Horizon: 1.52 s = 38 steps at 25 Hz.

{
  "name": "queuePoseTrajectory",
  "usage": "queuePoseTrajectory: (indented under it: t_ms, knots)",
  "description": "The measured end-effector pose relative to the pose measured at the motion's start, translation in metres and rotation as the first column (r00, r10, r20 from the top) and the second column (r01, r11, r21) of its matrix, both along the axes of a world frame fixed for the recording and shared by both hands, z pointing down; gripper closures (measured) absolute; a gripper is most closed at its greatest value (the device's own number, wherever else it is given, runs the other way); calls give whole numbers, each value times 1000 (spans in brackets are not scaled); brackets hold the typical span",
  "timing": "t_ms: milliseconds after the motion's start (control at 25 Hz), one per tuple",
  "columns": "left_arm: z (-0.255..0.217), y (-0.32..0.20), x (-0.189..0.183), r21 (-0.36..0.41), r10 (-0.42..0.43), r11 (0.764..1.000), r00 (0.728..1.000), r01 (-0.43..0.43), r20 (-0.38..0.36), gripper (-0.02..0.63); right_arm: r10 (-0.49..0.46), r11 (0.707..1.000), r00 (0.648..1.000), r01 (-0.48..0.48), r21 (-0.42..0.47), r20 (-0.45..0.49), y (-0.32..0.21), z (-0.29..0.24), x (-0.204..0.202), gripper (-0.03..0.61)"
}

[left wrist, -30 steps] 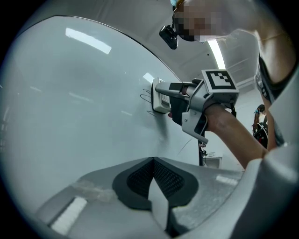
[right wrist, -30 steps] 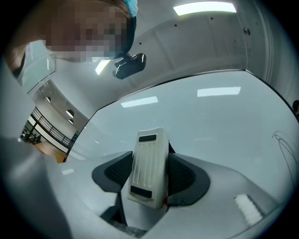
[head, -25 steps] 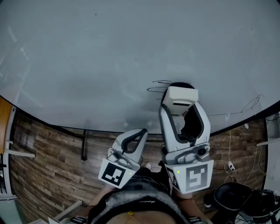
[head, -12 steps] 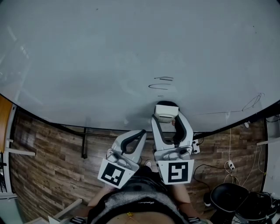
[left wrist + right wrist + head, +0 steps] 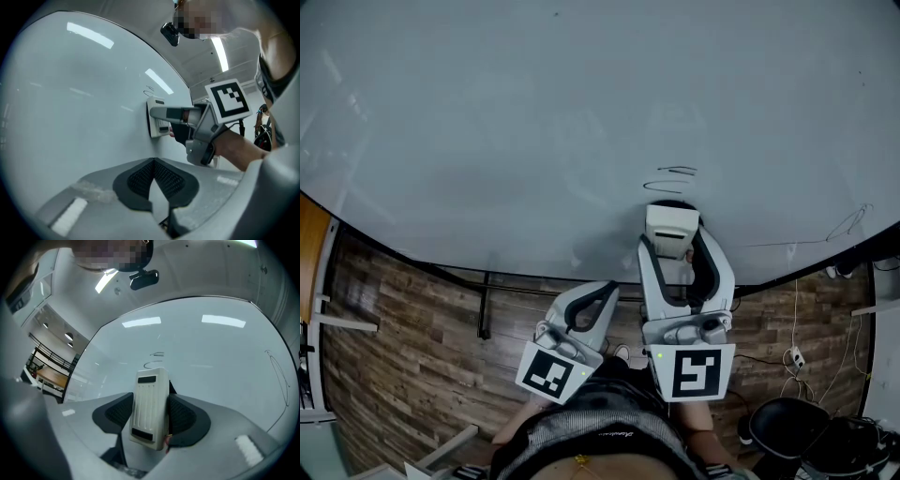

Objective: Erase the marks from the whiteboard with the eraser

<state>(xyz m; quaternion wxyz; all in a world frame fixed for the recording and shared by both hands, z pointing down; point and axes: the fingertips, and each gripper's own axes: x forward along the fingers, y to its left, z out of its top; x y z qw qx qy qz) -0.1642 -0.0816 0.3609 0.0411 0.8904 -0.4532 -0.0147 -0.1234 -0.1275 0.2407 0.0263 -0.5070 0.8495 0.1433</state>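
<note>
Compared with half a second ago, the right gripper [image 5: 674, 236] has gone a little up and to the right on the whiteboard [image 5: 516, 112], and it is now closer under the marks [image 5: 671, 179]; one second ago it was higher and covered the lower part of them. Its jaws are clenched on the eraser [image 5: 149, 406], a white block with fine ribs that stands upright between the two black pads, one pad on each long side. In the head view the eraser lies flat against the board in the lower middle of the frame, just below the marks and not touching them. The marks are two short dark strokes, one above the other, and the lower one is a flat loop. In the right part of the same view a thin curved line [image 5: 846, 223] is also drawn on the board, well apart from the eraser. The left gripper [image 5: 153, 174] is low in the frame, left of the right one and off the board. Its jaws are pressed together at the tips with nothing between them. Below the board's lower edge, a brown wooden floor [image 5: 394, 328] is visible.
</note>
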Motion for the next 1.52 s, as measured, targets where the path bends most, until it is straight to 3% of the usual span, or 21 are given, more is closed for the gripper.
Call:
queuePoseTrajectory:
  t_ms: [480, 640, 880, 1200, 1520]
  knots:
    - [-6, 5, -21, 35, 16, 999, 999, -15, -36, 615, -55, 974, 996, 39, 223, 64, 21, -108, -25, 330]
    - [-7, -10, -18, 39, 7, 999, 999, -5, -41, 615, -77, 966, 990, 45, 253, 117, 13, -126, -13, 330]
    - [-4, -13, -23, 29, 16, 999, 999, -15, -35, 615, -42, 959, 993, 9, 282, 110, 15, -125, -17, 331]
    - [2, -11, -24, 7, 43, 999, 999, -43, -10, 615, -65, 975, 990, 37, 219, 123, 15, -87, -24, 331]
    - [12, -10, -30, -12, 79, 997, 997, -79, 12, 615, -20, 995, 994, 9, 100, 106, 5, -18, -30, 331]
